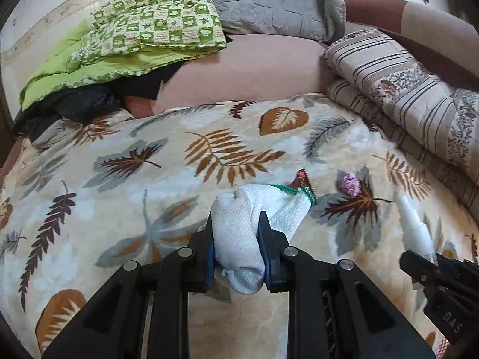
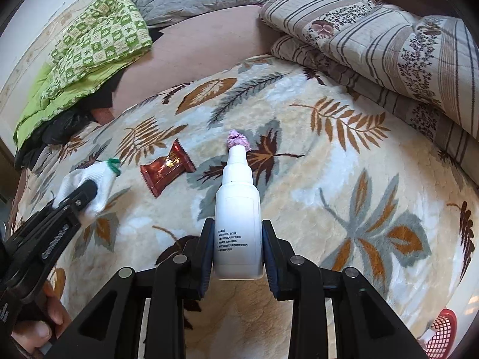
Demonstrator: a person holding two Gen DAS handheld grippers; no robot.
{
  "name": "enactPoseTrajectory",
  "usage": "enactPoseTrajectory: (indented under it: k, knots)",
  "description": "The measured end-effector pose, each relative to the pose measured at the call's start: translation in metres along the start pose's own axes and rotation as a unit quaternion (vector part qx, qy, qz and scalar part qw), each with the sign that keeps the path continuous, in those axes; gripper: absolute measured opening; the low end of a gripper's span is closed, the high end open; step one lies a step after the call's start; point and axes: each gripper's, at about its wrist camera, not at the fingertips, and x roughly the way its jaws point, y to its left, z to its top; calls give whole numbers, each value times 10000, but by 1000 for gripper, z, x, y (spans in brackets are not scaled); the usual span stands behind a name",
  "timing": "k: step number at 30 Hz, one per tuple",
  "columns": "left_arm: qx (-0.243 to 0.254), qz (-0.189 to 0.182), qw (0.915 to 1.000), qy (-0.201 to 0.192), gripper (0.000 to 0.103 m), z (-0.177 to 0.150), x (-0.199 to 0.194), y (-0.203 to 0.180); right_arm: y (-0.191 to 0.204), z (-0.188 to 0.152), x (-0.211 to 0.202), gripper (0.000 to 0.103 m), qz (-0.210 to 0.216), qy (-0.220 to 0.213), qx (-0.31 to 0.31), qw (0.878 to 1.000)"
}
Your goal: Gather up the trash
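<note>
My left gripper (image 1: pixel 236 224) is shut on a white sock with a green cuff (image 1: pixel 251 221) and holds it over the leaf-patterned blanket (image 1: pixel 179 179); the sock also shows in the right wrist view (image 2: pixel 89 185). My right gripper (image 2: pixel 238 224) is shut on a white spray bottle (image 2: pixel 238 224), which also shows in the left wrist view (image 1: pixel 414 224). A red snack wrapper (image 2: pixel 166 169) lies on the blanket between the grippers, mostly hidden behind the sock in the left wrist view (image 1: pixel 301 179). A crumpled purple paper ball (image 2: pixel 238 139) lies just beyond the bottle's nozzle, and shows in the left wrist view too (image 1: pixel 349 184).
A folded green checkered quilt (image 1: pixel 143 33) and grey pillow (image 1: pixel 269 3) lie at the back. Folded striped quilts (image 2: pixel 374 42) are stacked on the right. A black bag (image 1: pixel 83 104) sits under the green quilt. A red mesh basket (image 2: pixel 443 332) shows at the lower right.
</note>
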Motion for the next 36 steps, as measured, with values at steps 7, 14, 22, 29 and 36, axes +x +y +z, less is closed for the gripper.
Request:
enactPoseTrajectory:
  k: [7,14,22,29,36]
  knots:
    - [142,79,9998,-118,23,-1,-5,-4,-1,-3,-5,32,-59,-46,-18,10000]
    - [202,67,9997,-132,23,-2,-5,-8,-5,-2,-10,32,-65,-107,24,9999]
    - [297,28,9994,-163,23,-2,-6,-13,-4,-2,-9,32,-46,-118,2,9999]
    - [343,-19,9992,-193,23,-3,-9,-16,-3,-1,-11,32,-55,-141,-20,9999]
    - [341,-68,9992,-192,23,-3,-10,-17,-3,-1,-11,32,-70,-136,-17,9999]
